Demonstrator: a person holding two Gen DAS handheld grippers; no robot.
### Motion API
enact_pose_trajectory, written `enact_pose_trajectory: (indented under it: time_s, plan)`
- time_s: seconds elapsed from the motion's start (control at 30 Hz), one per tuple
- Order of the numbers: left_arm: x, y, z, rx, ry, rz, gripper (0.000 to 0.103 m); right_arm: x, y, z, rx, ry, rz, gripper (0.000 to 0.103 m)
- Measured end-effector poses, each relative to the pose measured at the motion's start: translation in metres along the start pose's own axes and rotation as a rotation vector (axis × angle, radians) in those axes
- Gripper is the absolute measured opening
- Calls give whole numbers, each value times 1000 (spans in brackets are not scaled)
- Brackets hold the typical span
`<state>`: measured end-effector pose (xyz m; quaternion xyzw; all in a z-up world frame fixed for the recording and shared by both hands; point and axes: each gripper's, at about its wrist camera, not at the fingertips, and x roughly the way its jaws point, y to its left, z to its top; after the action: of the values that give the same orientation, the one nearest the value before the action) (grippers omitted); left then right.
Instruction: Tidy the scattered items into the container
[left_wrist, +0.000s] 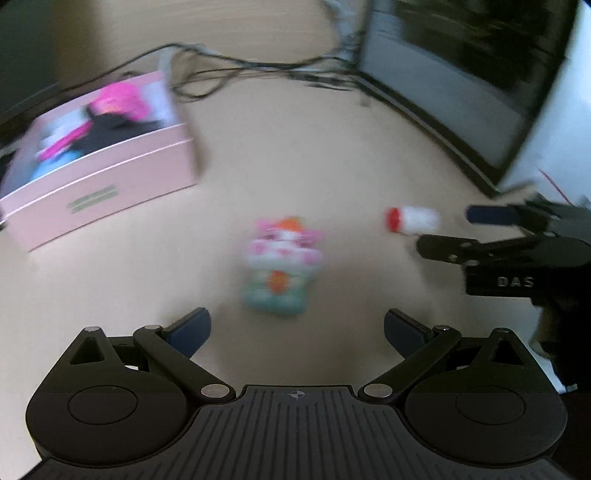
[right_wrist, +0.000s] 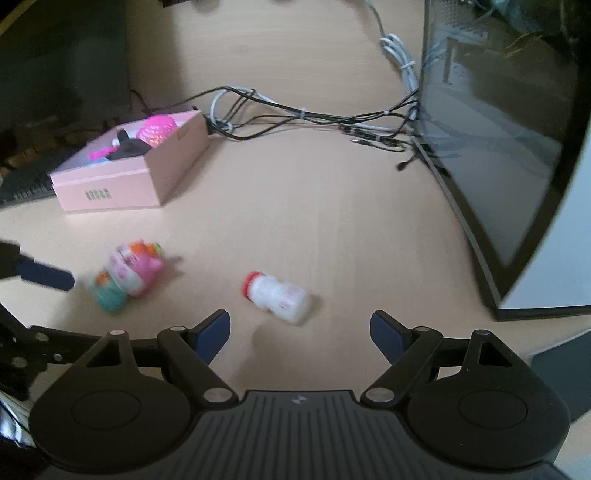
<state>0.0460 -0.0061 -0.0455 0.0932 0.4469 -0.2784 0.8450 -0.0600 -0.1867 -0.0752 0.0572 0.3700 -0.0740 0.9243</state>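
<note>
Both grippers wide and empty — left gripper (left_wrist: 297, 328) faces the cat-shaped toy (left_wrist: 282, 264) mid-desk, right gripper (right_wrist: 299, 332) the fallen red-capped bottle (right_wrist: 277, 295); best to straddle each body squarely before carrying to the pink box (right_wrist: 110, 184) near the desk's far-left edge.

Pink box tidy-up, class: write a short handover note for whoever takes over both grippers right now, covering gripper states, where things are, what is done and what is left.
Left gripper: open, empty, aimed at the cat figurine lying on the desk just ahead.
Right gripper: open, empty, with the small white bottle with a red cap on its side just ahead.
Pink box: far left on the desk, already holding pink and black items.
Done: some items boxed.
Left: figurine and bottle, both still loose on the desk, go into the box.
</note>
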Motion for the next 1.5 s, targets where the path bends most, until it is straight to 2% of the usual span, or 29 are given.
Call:
enact_pose_trajectory:
  time_s: [0.1,0.13,0.17,0.23,0.43,0.6,0.7,0.83,0.9,0.97,1.13,1.2,1.33,1.5]
  plan:
    - [-5,9,0,-44,-8,44,102,14,5,7,9,10,11,74]
    - [-8,10,0,-53,-14,53,102,19,6,9,11,15,4,67]
    - [-9,11,0,-58,-20,58,102,23,6,11,17,24,4,55]
    - [-12,12,0,-63,-29,62,102,30,4,15,34,53,20,47]
    - [-14,7,-1,-46,-54,71,102,25,8,16,-2,34,29,46]
    - [-8,-5,1,23,-109,82,101,13,12,13,-40,6,25,47]
    - [3,-12,7,53,-111,82,86,5,11,10,-52,-7,25,47]
    - [18,-21,14,92,-94,88,85,-3,10,5,-54,-14,18,47]
    - [24,-24,15,106,-87,88,78,-6,8,3,-55,-15,16,47]
    - [28,-24,15,108,-79,87,55,-9,7,1,-55,-13,15,47]
    - [17,-23,7,133,-81,55,53,-17,9,2,-66,3,67,47]
    - [6,-20,2,145,-97,65,53,-20,15,4,-98,4,92,47]
    - [-18,4,-7,92,-118,115,53,-25,34,16,-145,-3,163,47]
    - [-48,41,-2,18,-184,207,53,-34,66,45,-224,-81,245,46]
